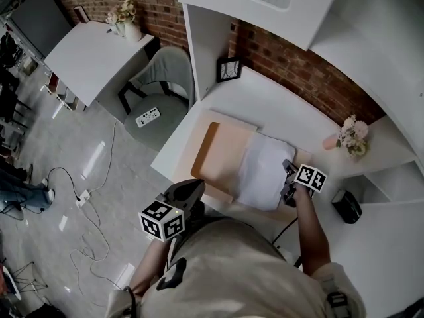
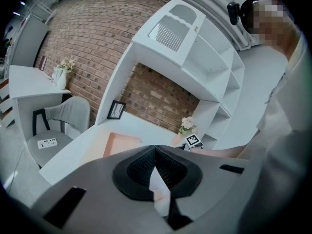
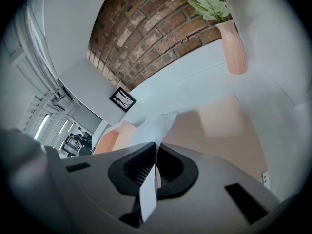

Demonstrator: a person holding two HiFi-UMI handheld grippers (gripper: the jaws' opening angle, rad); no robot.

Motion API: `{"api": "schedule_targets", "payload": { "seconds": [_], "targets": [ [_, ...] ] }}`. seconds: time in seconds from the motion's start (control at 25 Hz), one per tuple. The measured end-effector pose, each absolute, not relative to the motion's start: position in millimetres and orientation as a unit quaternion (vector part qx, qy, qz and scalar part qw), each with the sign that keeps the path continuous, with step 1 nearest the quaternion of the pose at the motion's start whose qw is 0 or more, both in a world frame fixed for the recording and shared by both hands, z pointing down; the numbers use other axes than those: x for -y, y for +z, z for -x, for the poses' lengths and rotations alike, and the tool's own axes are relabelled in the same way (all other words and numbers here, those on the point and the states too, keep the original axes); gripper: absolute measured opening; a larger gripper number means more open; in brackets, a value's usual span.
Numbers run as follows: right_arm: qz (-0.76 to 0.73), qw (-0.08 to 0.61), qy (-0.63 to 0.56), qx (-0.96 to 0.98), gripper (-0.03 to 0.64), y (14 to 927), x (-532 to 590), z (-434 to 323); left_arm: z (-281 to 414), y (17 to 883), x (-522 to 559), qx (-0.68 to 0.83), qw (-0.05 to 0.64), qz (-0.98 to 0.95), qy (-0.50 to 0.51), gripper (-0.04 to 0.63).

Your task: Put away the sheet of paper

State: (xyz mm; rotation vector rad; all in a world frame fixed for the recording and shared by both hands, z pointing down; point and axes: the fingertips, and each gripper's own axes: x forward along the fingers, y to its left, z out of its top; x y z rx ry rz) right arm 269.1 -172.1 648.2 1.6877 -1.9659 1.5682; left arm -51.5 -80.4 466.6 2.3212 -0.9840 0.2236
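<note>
A: Sheet of paper, position?
B: Centre frame, over the peach mat on the white worktop. Right claw is clamped on its right edge.
A: Left claw?
B: Lower left of centre, at the mat's near corner. Jaws pressed together, apart from the sheet.

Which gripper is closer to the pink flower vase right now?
Right. The right gripper, shut on the sheet of paper, sits just short of the pink flower vase; the left gripper is at the desk's near edge, across the mat.
</note>
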Motion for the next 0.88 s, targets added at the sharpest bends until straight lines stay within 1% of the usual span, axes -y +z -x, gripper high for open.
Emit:
{"api": "schedule_targets", "payload": {
  "seconds": [0.56,0.88],
  "targets": [
    [-0.542,0.067,0.519,0.658,0.028,645.2,178.0,-246.4,68.6,466.9,79.4,0.381,0.305,-0.870,0.070,0.017],
    [-0.537,0.031,0.540,0.648,0.028,637.2,186.5,-231.2,82.8,463.5,82.7,0.382,0.307,-0.869,0.063,0.017]
  ]
}}
